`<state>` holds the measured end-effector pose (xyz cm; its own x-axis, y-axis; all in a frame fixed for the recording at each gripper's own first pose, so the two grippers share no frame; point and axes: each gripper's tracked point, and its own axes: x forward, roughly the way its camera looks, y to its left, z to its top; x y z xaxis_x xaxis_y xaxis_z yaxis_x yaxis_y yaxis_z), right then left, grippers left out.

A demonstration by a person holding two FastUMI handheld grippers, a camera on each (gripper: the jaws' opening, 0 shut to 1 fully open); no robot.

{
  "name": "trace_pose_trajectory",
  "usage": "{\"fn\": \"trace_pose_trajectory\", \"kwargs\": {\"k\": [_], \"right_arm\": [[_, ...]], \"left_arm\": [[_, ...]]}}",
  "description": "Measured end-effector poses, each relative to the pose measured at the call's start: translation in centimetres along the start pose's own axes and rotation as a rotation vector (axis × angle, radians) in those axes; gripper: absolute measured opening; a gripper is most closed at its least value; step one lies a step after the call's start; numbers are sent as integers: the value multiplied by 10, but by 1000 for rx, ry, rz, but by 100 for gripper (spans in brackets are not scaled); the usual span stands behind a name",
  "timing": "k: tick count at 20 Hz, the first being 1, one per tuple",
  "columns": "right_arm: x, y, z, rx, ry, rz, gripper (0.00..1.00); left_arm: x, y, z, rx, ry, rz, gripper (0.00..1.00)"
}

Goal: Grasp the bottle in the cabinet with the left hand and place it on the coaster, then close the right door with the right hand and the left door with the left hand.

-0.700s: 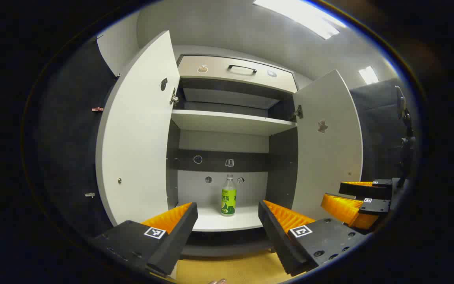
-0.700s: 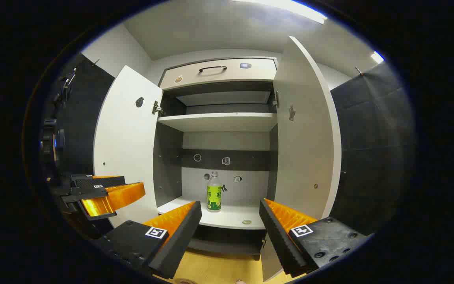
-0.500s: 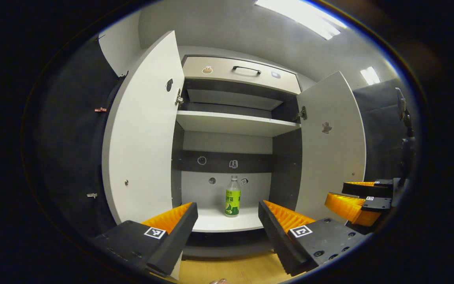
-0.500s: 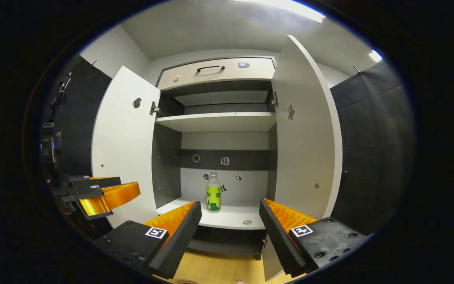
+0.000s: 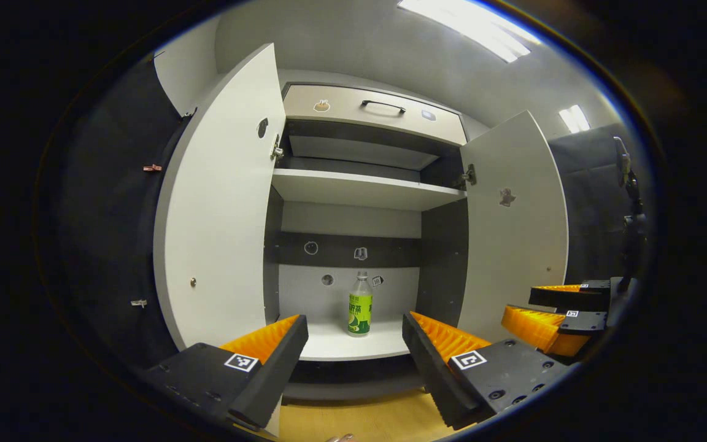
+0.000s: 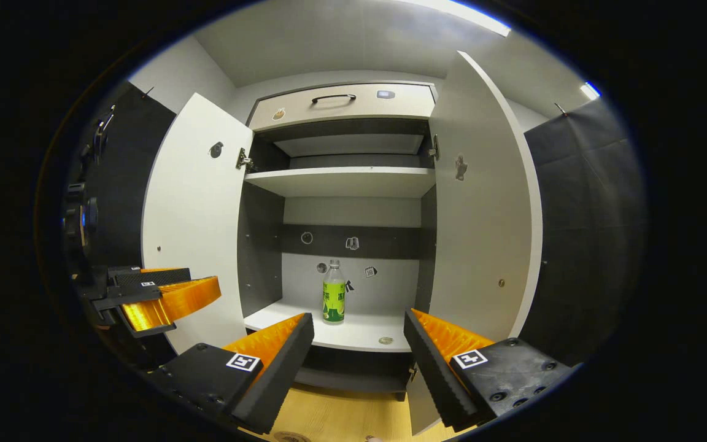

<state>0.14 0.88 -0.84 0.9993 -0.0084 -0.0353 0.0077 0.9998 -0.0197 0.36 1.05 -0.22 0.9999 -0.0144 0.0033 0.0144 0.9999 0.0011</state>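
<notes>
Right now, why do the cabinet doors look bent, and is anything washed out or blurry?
Left gripper view: the fisheye lens bows the tall white left cabinet door, and the ceiling light panel glares white. Right gripper view: the white right cabinet door curves likewise, while the clear green-labelled plastic bottle stays sharp on the evenly lit bottom shelf.

In the left gripper view the left gripper [image 5: 353, 344] is held level and pointing forward, its two fingers spread wide with nothing between them. The right gripper [image 6: 358, 344] has the same pose in the right gripper view, fingers equally wide apart and holding nothing. Both grippers sit side by side at about the same height.
</notes>
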Motion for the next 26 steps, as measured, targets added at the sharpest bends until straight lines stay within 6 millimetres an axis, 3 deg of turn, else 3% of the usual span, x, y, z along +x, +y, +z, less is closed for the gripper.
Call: {"fn": "trace_pose_trajectory", "kwargs": {"k": [7,12,19,26], "right_arm": [[-15,5,-4,-3,5,-48,98],[-10,12,-16,-21,26,-47,98],[53,0,-9,-3,-48,20,98],[114,-9,-32,1,-38,84,98]], "left_arm": [[14,1,6,11,-31,-42,98],[47,-9,2,12,-35,-83,98],[143,-20,-16,36,-36,-69,98],[253,-30,-61,61,-5,-75,98]]}}
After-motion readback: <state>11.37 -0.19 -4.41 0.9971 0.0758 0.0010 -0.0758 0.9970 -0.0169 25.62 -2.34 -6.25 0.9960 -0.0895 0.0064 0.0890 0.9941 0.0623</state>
